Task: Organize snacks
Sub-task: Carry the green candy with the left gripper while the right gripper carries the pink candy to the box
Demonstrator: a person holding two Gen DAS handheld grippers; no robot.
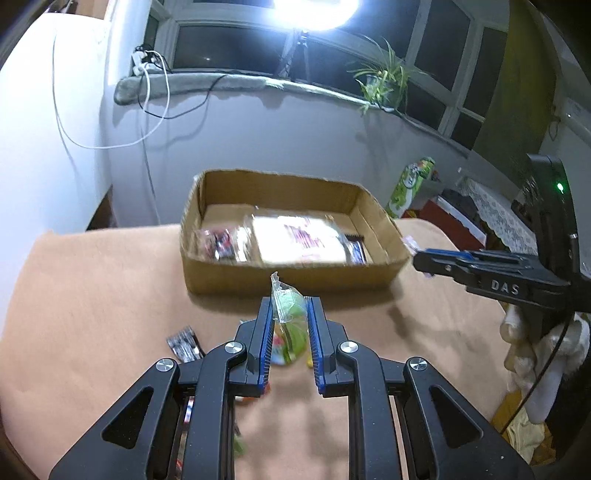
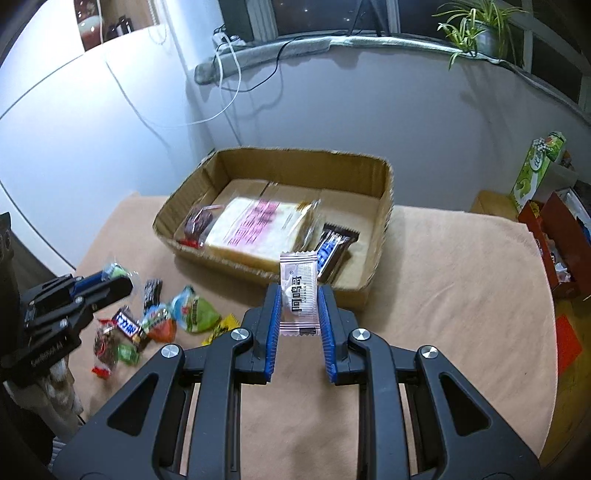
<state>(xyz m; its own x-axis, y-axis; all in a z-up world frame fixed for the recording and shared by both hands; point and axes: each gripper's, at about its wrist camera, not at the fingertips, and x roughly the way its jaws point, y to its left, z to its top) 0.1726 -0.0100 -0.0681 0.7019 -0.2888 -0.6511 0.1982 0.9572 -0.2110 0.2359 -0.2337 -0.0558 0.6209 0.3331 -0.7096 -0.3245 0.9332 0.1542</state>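
Observation:
My left gripper [image 1: 290, 306] is shut on a green snack packet [image 1: 290, 314], held above the tan tablecloth just in front of the cardboard box [image 1: 207, 273]. My right gripper [image 2: 298, 291] is shut on a small white sachet [image 2: 298, 291] with dark print, in front of the cardboard box [image 2: 384, 221]. Inside the box lie a large wrapped bread slice [image 2: 255, 229], a dark packet [image 2: 197, 221] and a dark chocolate bar [image 2: 334, 247]. A pile of loose snacks [image 2: 162, 317] lies on the cloth at the left, below the left gripper [image 2: 110, 282].
The tan tablecloth [image 2: 443, 295] covers the table. A white wall with hanging cables [image 2: 229, 103] stands behind the box. A green carton [image 2: 535, 170] and a red box [image 2: 554, 236] sit off the table at the right. A potted plant [image 2: 476, 29] stands on the sill.

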